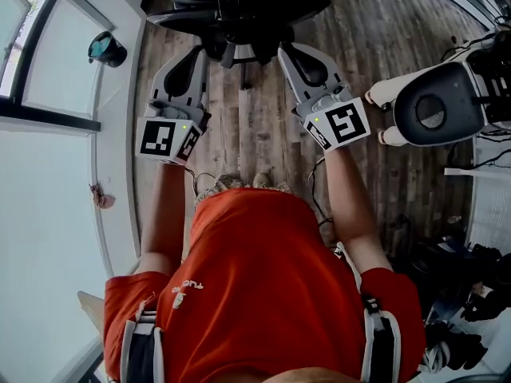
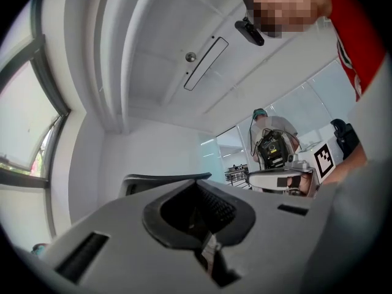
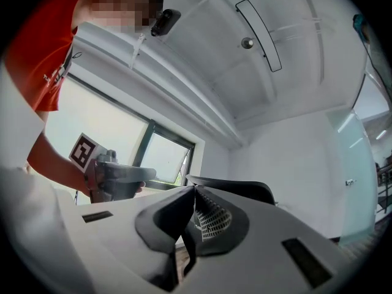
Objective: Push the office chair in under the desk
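Your left gripper and right gripper, side by side, each with jaws closed on nothing, tips close to the black office chair

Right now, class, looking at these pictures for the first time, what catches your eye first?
A black office chair stands top centre on the wooden floor. The left tongs and right tongs point towards it, both shut and empty. An orange shirt fills the foreground.

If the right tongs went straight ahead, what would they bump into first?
Probably the black office chair: its backrest is right in front of the shut right tongs. How near it is, I can't tell.
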`<state>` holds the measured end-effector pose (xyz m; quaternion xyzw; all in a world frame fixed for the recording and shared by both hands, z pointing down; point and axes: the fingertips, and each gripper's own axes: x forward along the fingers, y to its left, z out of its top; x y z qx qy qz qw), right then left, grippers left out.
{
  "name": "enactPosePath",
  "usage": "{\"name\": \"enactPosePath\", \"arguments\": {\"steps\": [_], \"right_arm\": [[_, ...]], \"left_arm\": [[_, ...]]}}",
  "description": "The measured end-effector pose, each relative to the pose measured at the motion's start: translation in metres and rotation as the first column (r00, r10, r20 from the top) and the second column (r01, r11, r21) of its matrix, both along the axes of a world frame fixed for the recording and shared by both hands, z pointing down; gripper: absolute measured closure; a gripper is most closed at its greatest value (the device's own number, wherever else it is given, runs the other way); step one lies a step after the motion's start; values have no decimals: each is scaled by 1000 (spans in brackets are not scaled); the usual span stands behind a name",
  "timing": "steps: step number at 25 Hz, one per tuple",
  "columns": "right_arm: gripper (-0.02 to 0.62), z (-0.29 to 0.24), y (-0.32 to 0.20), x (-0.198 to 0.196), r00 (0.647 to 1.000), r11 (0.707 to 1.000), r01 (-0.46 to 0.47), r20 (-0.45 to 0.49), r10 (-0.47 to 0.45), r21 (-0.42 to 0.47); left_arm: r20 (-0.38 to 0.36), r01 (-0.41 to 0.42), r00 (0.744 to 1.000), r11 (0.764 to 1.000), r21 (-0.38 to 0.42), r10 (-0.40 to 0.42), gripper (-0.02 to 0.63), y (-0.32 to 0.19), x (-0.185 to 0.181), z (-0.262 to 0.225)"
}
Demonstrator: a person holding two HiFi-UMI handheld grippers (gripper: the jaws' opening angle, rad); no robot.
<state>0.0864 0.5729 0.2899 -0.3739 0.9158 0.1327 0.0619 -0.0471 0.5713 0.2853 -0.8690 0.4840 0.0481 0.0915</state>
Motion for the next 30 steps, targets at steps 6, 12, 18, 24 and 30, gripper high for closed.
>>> {"name": "enactPosePath", "arguments": {"steps": [6, 12, 18, 24, 30], "right_arm": [[568, 3, -20, 18, 999, 1000, -12, -48, 12, -2], [542, 9, -42, 28, 992, 1000, -20, -123, 17, -18], [448, 23, -72, 42, 969, 998, -33, -247, 21, -45], [390, 41, -114, 53, 934, 996, -59, -356, 30, -70], [340, 70, -155, 64, 872, 988, -97, -489, 28, -117]], "left_arm": [[22, 53, 998, 999, 1, -53, 595, -15, -8, 0], [92, 75, 993, 997, -14, -74, 592, -37, -23, 6], [249, 84, 966, 996, -42, -71, 490, -68, -42, 20], [397, 112, 915, 990, -80, -72, 430, -111, -67, 40], [599, 89, 801, 994, -71, -29, 379, -153, -83, 68]]}}
